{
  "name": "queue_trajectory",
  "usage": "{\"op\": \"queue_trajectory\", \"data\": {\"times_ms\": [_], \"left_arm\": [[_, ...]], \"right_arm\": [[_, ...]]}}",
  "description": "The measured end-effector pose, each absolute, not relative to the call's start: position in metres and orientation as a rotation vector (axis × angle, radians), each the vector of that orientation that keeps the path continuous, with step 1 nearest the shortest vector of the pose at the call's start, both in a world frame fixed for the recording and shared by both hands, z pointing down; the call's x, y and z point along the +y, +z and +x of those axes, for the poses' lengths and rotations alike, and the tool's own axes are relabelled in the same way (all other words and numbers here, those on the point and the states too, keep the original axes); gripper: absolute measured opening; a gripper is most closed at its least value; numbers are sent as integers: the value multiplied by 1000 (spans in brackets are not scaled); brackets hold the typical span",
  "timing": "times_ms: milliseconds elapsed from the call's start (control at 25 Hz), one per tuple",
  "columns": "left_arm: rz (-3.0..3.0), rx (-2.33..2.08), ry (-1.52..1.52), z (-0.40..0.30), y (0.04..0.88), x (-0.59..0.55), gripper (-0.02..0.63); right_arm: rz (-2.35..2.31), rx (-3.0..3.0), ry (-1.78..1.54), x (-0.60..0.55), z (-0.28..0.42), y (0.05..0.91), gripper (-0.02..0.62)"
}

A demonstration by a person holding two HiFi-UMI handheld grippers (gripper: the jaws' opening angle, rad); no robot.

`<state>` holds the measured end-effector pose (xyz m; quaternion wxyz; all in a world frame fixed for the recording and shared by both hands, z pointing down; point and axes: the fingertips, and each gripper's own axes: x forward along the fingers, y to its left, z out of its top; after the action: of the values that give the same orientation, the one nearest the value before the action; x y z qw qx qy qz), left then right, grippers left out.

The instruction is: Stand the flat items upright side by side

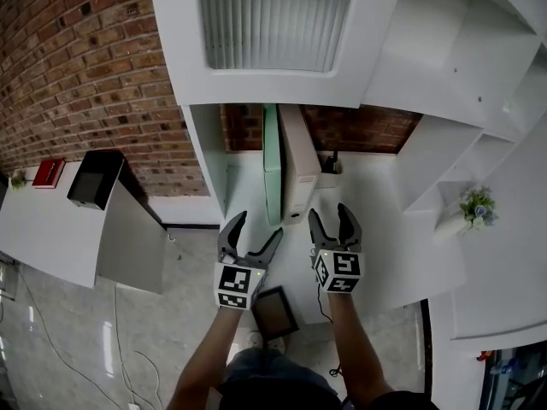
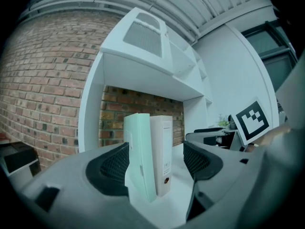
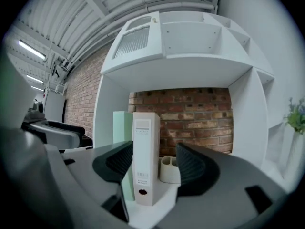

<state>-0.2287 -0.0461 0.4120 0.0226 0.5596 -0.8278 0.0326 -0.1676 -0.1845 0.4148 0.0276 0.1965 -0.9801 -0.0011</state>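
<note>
Two binders stand upright side by side on the white desk [image 1: 363,229] inside the shelf unit: a mint green binder [image 1: 272,165] on the left and a white binder [image 1: 298,167] pressed against its right side. My left gripper [image 1: 249,237] is open and empty, just short of their front ends. My right gripper [image 1: 333,225] is open and empty too, slightly to their right. In the left gripper view the green binder [image 2: 139,156] and white binder [image 2: 162,151] show between the jaws but farther off. The right gripper view frames the white binder [image 3: 145,156] the same way, untouched.
A white pen holder [image 3: 169,170] sits behind the binders near the brick back wall. White shelf side panels [image 1: 208,156] flank the niche. A small plant [image 1: 476,205] stands on the right shelf. A black box [image 1: 94,178] sits on the left counter, and a dark flat panel [image 1: 275,312] lies below.
</note>
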Motion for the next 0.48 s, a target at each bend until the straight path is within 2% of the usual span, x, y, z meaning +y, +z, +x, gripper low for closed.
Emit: {"op": "queue_trajectory", "data": {"times_ms": [120,160,280,400,480], "left_arm": [[1810,-2564,132,-214,398,-42,347],[1833,-2562,139,-209,394,-39,325],[1888,-2559,146,-194,385,-30,131],[1921,-2561,116,-187,379,-23,52],[1925,-2557,92,-185,378,-19,27]], "right_arm": [[605,-3070,-36,-175,-137,397,230],[613,-3083,-42,-172,-126,392,207],[686,-3110,-50,-168,-90,377,142],[780,-3127,-33,-171,-56,365,67],[836,-3121,-25,-173,-37,363,35]]}}
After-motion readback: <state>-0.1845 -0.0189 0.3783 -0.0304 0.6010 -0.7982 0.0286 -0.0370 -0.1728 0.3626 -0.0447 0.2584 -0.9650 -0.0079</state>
